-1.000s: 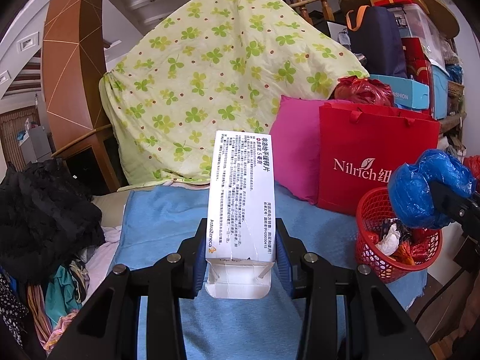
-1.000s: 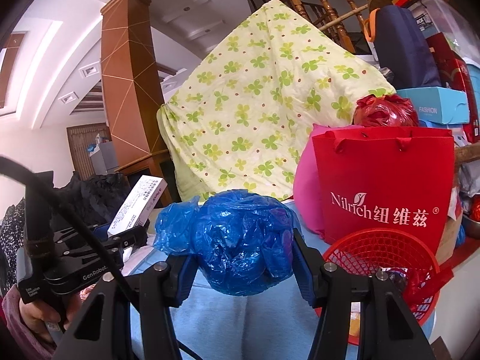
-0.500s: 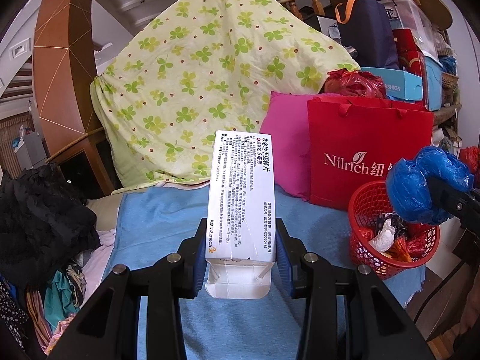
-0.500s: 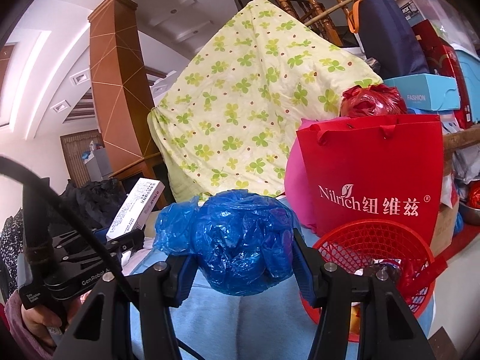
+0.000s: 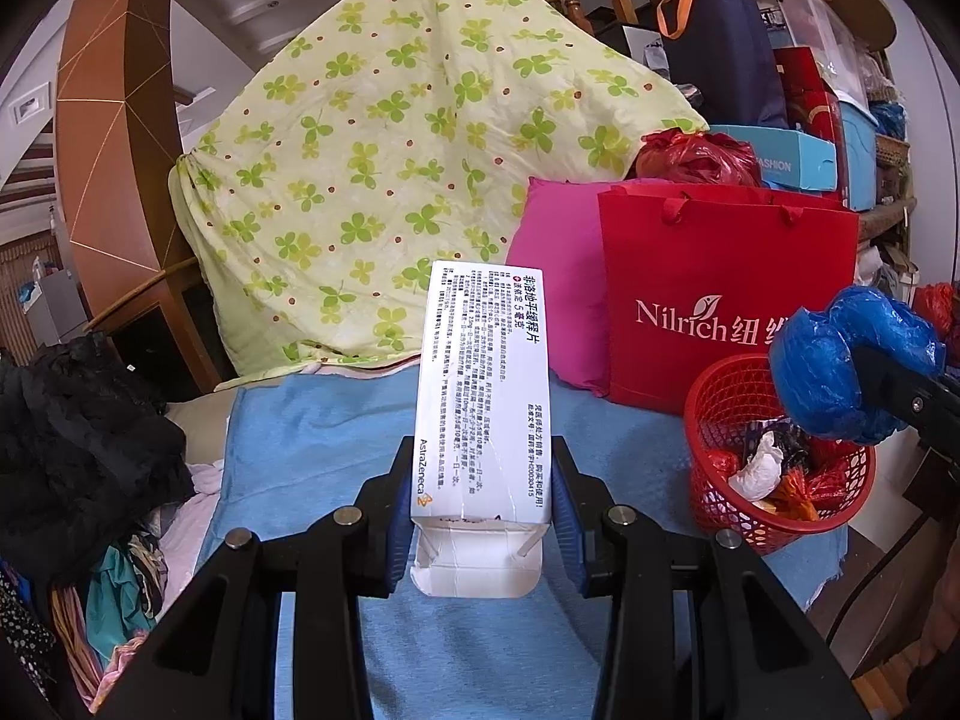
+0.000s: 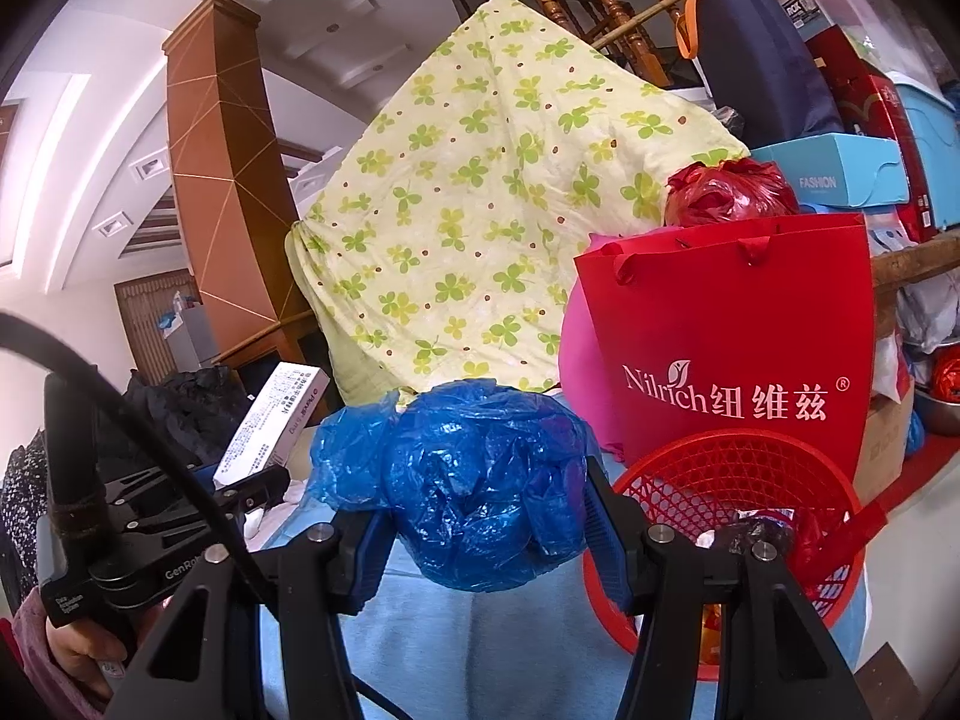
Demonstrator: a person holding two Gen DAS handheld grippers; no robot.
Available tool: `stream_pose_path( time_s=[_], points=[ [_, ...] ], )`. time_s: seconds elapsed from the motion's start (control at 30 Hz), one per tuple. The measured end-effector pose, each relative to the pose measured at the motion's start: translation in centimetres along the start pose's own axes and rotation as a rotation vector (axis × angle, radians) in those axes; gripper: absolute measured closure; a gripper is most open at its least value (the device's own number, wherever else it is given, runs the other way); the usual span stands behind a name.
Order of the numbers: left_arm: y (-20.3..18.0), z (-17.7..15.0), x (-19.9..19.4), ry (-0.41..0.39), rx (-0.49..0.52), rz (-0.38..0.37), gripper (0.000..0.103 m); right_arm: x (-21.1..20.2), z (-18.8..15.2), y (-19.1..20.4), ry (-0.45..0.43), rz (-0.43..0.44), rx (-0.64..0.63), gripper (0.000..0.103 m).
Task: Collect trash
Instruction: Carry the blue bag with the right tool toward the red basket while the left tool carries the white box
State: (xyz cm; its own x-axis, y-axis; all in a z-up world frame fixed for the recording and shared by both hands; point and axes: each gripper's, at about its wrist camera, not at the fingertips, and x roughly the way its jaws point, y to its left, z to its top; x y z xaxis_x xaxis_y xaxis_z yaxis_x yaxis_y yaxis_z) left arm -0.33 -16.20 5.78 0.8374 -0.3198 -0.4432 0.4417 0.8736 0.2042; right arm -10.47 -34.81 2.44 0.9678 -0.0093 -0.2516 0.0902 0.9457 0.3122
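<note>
Left wrist view: left gripper (image 5: pixel 480 504) is clamped narrow on a white medicine box (image 5: pixel 483 396), both pads pressed against its long sides, open torn flap end toward the camera, far end sticking up and away. It's held above a blue cloth (image 5: pixel 312 456) covering the surface. Red mesh basket (image 5: pixel 780 468) sits to the right on that cloth, with crumpled paper and wrappers inside. Right gripper comes in from the right edge carrying a blue plastic bag (image 5: pixel 840 372), above the basket's far right rim. Red paper bag (image 5: pixel 726 300) and pink cushion (image 5: pixel 558 288) stand behind the basket; green clover sheet (image 5: pixel 390 168) is draped behind those. Right wrist view: right gripper (image 6: pixel 486 516) is at medium width, gripping the wadded blue plastic bag (image 6: pixel 474 480) between both pads. Basket (image 6: pixel 738 480) is just right of it and lower, bag not over the middle. Left gripper (image 6: pixel 252 489) with the box (image 6: pixel 273 426) shows at left, a hand (image 6: pixel 78 654) on its handle.
</note>
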Motion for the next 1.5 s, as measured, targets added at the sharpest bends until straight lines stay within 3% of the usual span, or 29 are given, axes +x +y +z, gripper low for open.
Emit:
stream_pose_path(
  time_s=[1.5],
  points=[
    [-1.6, -0.5, 2.2, 0.050, 0.025, -0.038, 0.061, 0.4, -0.9, -2.0, 0.032, -0.039, 0.093, 0.044]
  ],
)
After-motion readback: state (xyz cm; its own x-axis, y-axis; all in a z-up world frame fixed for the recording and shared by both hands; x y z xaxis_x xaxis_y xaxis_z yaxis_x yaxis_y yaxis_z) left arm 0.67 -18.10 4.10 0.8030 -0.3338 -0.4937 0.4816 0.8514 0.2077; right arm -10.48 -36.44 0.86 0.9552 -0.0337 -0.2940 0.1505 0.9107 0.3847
